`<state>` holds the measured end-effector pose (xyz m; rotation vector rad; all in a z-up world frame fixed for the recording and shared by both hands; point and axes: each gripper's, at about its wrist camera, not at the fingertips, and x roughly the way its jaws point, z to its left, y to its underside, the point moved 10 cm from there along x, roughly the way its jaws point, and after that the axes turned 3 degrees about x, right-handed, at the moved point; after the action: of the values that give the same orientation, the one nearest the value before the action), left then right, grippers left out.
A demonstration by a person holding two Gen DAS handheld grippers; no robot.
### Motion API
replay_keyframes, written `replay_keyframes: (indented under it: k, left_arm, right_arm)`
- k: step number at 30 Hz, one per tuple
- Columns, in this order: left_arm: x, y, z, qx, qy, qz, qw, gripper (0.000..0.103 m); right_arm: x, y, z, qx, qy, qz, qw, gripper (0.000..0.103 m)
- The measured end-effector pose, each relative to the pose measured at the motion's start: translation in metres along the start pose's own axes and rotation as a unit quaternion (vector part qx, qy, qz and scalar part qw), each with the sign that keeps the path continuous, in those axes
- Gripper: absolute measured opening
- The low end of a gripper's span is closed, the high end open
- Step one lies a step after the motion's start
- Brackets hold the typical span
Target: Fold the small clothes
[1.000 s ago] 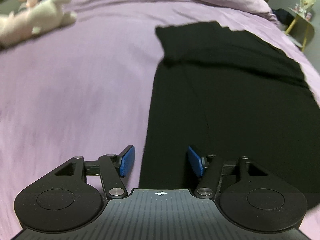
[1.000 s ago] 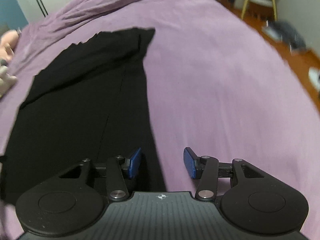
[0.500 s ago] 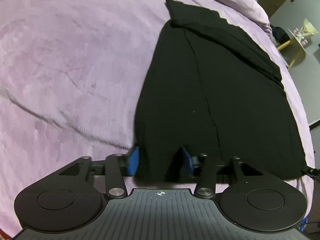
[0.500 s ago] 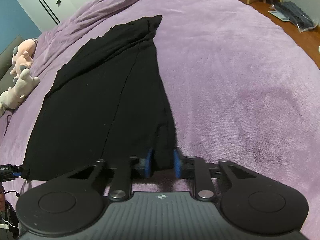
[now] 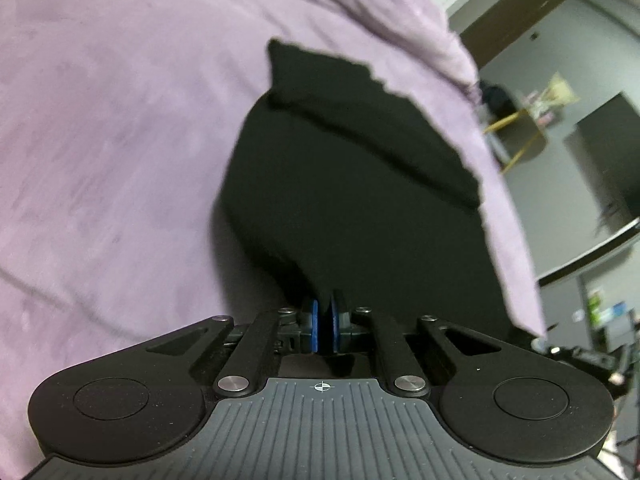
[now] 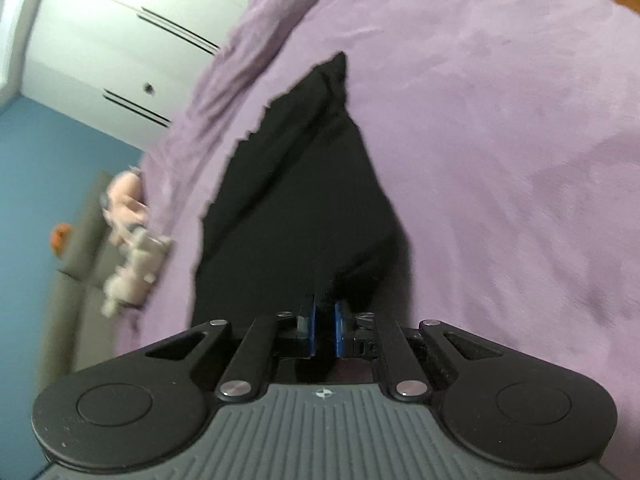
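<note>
While tilted downward, both grippers (image 5: 325, 312) (image 6: 325, 312) pinch black garment (image 5: 360, 208).

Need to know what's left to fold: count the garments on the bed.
1. A single black garment lies on the purple bedspread, its near edge pinched by the left gripper and right gripper. Others could lie outside both views.

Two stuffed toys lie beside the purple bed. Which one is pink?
The upper stuffed toy, tucked against the purple blanket, is pink. The lower stuffed toy, nearer the camera, is pale beige.
</note>
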<state>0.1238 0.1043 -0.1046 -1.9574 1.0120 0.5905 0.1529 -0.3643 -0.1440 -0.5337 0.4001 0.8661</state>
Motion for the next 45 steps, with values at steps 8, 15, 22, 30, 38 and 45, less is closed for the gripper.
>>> replay_keyframes:
  k: [8, 15, 22, 30, 38, 45]
  left_arm:
    - [0.01, -0.055, -0.012, -0.02, 0.024, -0.035, 0.9989, 0.008]
    - [0.036, -0.113, 0.002, -0.061, 0.014, -0.058, 0.9964, 0.008]
    - [0.081, -0.179, 0.02, -0.113, 0.002, -0.063, 0.9916, 0.008]
    - [0.125, -0.223, 0.035, -0.127, -0.022, -0.067, 0.9893, 0.008]
    - [0.134, -0.223, 0.064, -0.144, -0.054, -0.109, 0.9821, 0.031]
    - [0.107, -0.2, 0.067, -0.036, -0.06, -0.106, 0.9919, 0.046]
  right_arm:
    - [0.023, -0.046, 0.02, 0.015, -0.025, -0.022, 0.999, 0.008]
    - [0.058, -0.115, 0.036, 0.03, -0.023, -0.068, 0.997, 0.007]
    - [0.114, -0.18, 0.036, 0.066, 0.003, -0.102, 0.993, 0.007]
    - [0.157, -0.214, 0.032, 0.046, 0.045, -0.116, 0.991, 0.007]
    - [0.127, -0.217, 0.028, -0.053, 0.077, -0.184, 0.978, 0.032]
    - [0.133, -0.185, 0.027, -0.218, 0.144, -0.132, 0.956, 0.047]
